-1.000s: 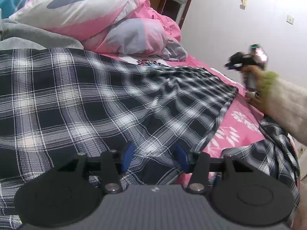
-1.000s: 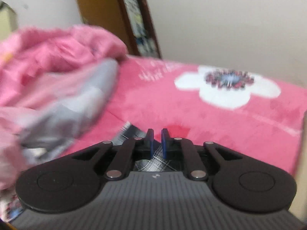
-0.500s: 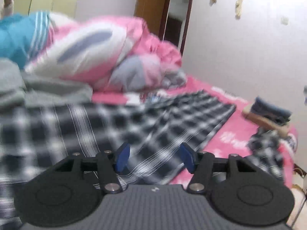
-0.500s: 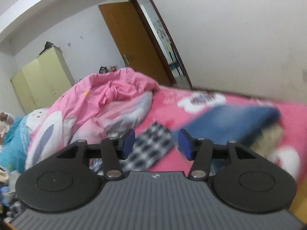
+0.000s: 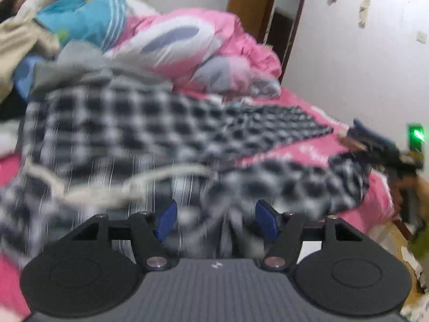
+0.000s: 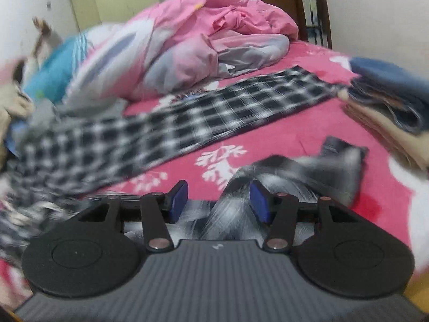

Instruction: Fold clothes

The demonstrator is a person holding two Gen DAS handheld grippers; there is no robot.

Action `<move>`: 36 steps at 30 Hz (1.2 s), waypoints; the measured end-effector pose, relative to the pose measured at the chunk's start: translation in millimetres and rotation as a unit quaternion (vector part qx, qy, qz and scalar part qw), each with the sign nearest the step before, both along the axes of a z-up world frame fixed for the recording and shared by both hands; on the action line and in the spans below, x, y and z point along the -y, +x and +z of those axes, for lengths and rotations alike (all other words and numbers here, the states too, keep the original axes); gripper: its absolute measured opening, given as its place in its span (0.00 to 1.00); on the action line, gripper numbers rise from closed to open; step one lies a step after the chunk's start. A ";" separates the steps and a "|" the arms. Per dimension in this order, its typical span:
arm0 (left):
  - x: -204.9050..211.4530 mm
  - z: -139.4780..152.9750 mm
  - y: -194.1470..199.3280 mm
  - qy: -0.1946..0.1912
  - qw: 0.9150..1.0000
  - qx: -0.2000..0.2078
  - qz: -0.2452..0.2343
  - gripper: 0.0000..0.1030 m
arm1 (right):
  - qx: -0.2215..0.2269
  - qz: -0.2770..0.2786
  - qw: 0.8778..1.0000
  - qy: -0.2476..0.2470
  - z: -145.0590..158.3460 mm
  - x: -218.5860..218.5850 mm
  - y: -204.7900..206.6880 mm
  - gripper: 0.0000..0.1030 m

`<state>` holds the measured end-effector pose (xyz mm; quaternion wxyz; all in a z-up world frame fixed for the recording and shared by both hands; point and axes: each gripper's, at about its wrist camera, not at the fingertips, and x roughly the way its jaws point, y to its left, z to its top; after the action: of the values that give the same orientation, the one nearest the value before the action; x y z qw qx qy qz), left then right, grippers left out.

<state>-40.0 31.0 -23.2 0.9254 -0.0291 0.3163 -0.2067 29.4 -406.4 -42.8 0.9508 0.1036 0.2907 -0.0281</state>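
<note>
Now both tongs, left (image 5: 215, 221) and right (image 6: 218, 201), wide apart, empty, over plaid trousers (image 6: 214, 118).

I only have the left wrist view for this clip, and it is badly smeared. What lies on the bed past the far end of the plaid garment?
Observer: A folded stack, blue denim on top of tan cloth, sits by the far end of the plaid garment.
Operator: Is the right gripper holding anything?
Observer: No. The right gripper is open, with a crumpled part of the plaid cloth just ahead of its blue pads.
Operator: Is the other part spread out?
Observer: Yes, a long strip lies flat across the pink sheet toward the pink quilt.
</note>
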 end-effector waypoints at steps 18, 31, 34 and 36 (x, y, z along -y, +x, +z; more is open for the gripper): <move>7.4 -39.3 -5.0 -0.016 0.996 -0.066 -0.053 0.64 | 0.156 -0.146 0.967 0.141 13.3 89.3 -124.8 0.04; 0.6 -28.9 6.4 -0.017 0.997 -0.075 -0.030 0.64 | 0.154 -0.253 0.919 0.261 -57.0 134.4 -195.2 0.28; 7.6 -26.3 5.0 -0.009 0.998 -0.064 -0.027 0.65 | 0.144 -0.232 0.933 0.234 -43.6 142.2 -164.2 0.63; 10.8 -25.9 3.6 -0.006 0.998 -0.059 -0.022 0.66 | 0.122 -0.217 0.941 0.229 -44.5 144.9 -142.1 0.65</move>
<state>-36.5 20.3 -49.1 0.9000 -0.0395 0.3701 -0.2270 -112.7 -551.3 -87.3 0.9003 0.3822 0.1411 -0.1535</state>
